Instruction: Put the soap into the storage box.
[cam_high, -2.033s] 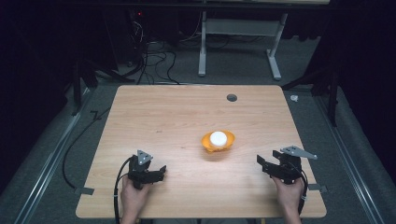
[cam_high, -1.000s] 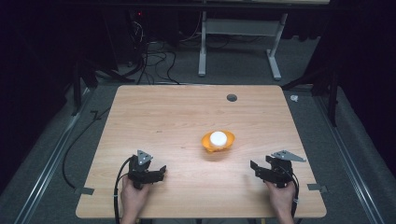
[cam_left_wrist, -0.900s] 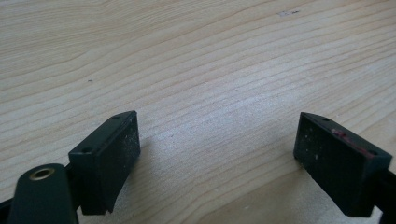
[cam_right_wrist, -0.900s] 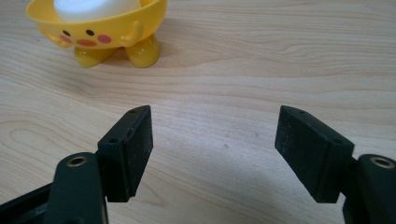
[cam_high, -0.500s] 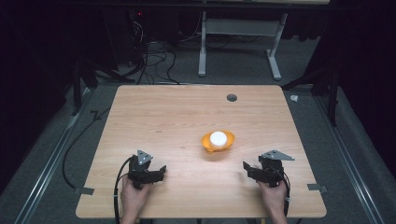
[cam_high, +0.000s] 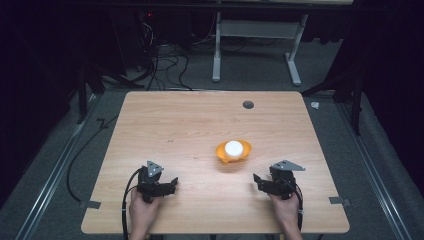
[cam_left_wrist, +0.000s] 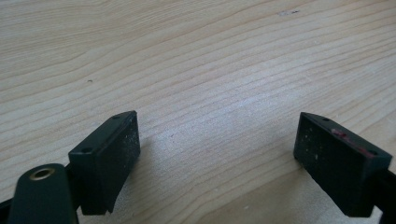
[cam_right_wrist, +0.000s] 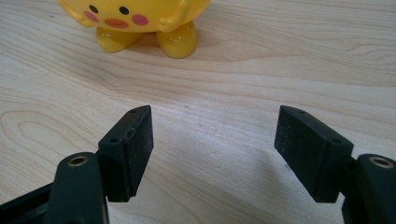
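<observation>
Right gripper (cam_high: 260, 181): open, empty, has shifted toward 9 o'clock | left gripper (cam_high: 171, 183): open, unmoved | yellow toy (cam_high: 233, 150): 11 o'clock of right gripper, bare bench (cam_high: 190, 125) between

Wooden table (cam_high: 190, 120); grey carpet floor (cam_high: 60, 150); white desk frame (cam_high: 255, 35) behind; tangled cables (cam_high: 160, 60); dark room.

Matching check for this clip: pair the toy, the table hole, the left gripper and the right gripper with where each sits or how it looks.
1. yellow toy
2. round hole
3. left gripper
4. right gripper

A. near the table's far edge
B. right of the toy, jaws apart, empty
C. near the tabletop's middle, white top
D. near-left part of the table, jaws apart, empty

Pairs: 1-C, 2-A, 3-D, 4-B
</observation>
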